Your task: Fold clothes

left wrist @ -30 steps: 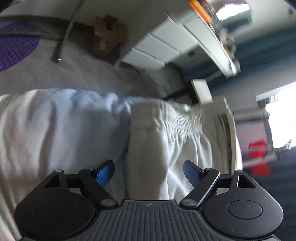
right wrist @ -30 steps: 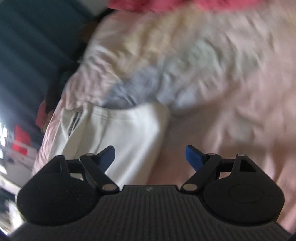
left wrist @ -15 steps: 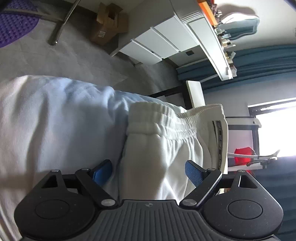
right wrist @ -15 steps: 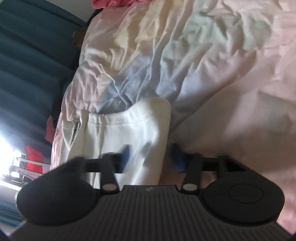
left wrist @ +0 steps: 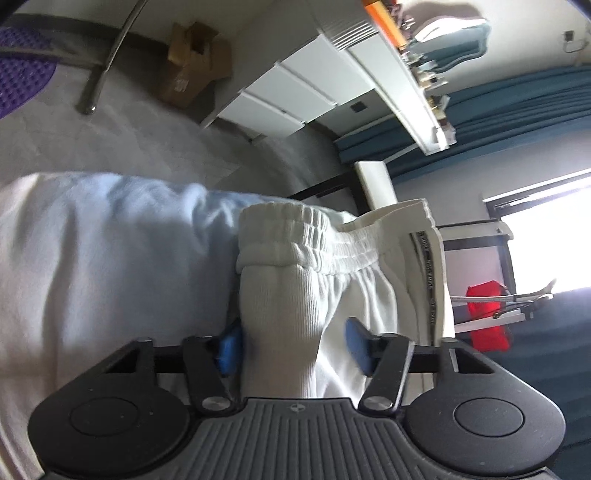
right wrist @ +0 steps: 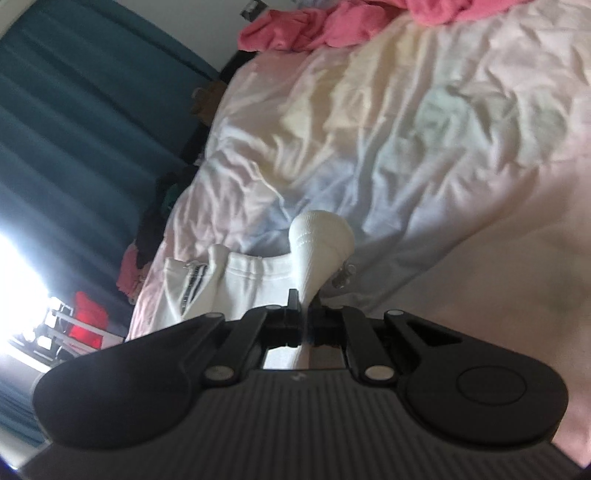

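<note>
Rumpled pale pink and cream bedsheets (right wrist: 424, 122) filled the room's big bed, and on them lay the white cotton sweatpants with a stretchy waistband (left wrist: 332, 280). Closest in, the right gripper (right wrist: 303, 325) had its two black fingers squeezed nearly together, and a bunched white end of the pants, probably a leg cuff, stuck up between them like a little knob. The left gripper (left wrist: 291, 349) had its blue pads (left wrist: 356, 349) partly closed around a fold of the pants just below the waistband; the pads looked close to the cloth on both sides, but I could not tell if they pinched it tight. The pants ran long from the waistband at the left tool to the bunched end at the right tool, so each hand was at one end. They lay near the bed's edge, with a dark striped band down the side seam. My guess is that a fold would bring one end over toward the other, and the soft cloth could sag or slip in the middle. Farther out were a white chest of drawers (left wrist: 295, 96), a brown cardboard box (left wrist: 192, 62), teal curtains (right wrist: 81, 122), a pink blanket (right wrist: 332, 26) and something red (left wrist: 487, 317) by the bright window.
</note>
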